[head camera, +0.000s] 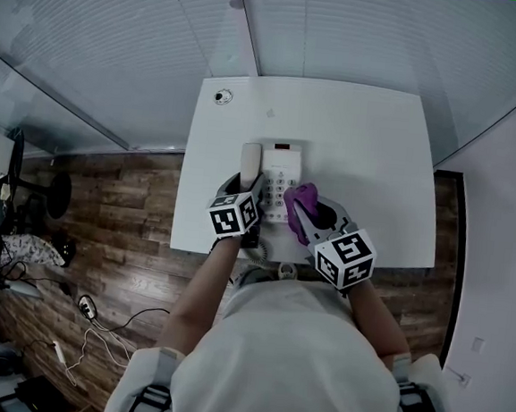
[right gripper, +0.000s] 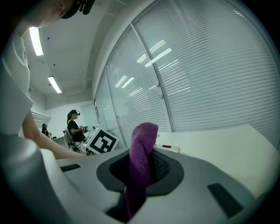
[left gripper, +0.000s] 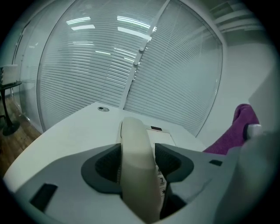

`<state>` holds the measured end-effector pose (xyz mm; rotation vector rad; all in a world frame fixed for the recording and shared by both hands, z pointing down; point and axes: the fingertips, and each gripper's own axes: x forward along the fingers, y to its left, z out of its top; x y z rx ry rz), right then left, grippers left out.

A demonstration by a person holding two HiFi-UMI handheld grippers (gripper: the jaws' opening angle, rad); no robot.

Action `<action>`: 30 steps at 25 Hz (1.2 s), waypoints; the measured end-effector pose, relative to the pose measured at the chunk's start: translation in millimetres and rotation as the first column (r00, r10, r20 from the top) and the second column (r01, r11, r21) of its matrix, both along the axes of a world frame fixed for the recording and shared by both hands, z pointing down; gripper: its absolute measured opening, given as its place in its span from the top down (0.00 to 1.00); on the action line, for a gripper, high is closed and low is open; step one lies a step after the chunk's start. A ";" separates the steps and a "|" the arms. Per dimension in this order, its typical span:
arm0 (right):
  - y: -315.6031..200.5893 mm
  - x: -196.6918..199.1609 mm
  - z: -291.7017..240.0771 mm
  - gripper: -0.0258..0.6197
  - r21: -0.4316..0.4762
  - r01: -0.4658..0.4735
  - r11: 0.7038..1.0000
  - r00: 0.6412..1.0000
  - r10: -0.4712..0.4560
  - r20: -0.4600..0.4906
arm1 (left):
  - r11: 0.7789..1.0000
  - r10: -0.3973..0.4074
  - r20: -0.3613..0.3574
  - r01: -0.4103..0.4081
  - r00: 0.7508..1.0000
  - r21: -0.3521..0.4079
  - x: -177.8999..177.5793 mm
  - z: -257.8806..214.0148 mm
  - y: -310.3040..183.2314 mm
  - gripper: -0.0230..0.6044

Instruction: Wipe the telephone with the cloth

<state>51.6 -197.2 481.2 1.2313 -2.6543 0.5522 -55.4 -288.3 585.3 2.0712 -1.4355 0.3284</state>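
Clamping the smooth, rounded cream handset [left gripper: 135,144], the left gripper [left gripper: 139,162] presses both its sides. The right gripper [right gripper: 142,168] pinches the knitted purple cloth [right gripper: 143,144], folded upright, just beside the phone [head camera: 281,171]. The phone sits near the white table's [head camera: 362,147] front edge, with bare top behind and right.

White short-sleeved shirt [head camera: 290,356]; black-white marker cubes [head camera: 234,215].
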 end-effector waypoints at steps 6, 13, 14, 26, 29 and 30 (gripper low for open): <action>4.3 -1.7 -2.5 0.87 0.006 -0.014 1.000 1.000 0.014 0.007 | 0.999 0.002 -0.107 -0.006 0.994 -0.040 -4.2 -2.3 10.3 0.51; 22.7 -11.5 -8.8 0.87 0.013 -0.022 1.000 1.000 0.022 0.010 | 0.998 -0.066 -0.235 0.066 0.970 -0.008 -29.2 -27.2 54.4 0.51; 26.8 -13.5 -9.4 0.87 0.012 -0.021 1.000 1.000 0.021 0.011 | 0.997 -0.075 -0.254 0.075 0.964 -0.008 -32.0 -31.1 62.8 0.51; 84.7 -56.5 -23.0 0.87 0.011 0.026 1.000 1.000 -0.026 0.017 | 0.980 -0.152 -0.302 0.184 0.941 0.080 -76.9 -95.2 147.5 0.88; 99.6 -65.4 -27.3 0.87 0.019 0.033 0.999 0.999 -0.033 0.010 | 0.979 -0.142 -0.259 0.174 0.955 0.105 -83.5 -104.3 169.0 0.92; 104.7 -67.7 -28.0 0.87 0.021 0.031 0.999 0.999 -0.032 0.008 | 0.980 -0.138 -0.248 0.168 0.959 0.105 -84.8 -104.7 176.4 0.92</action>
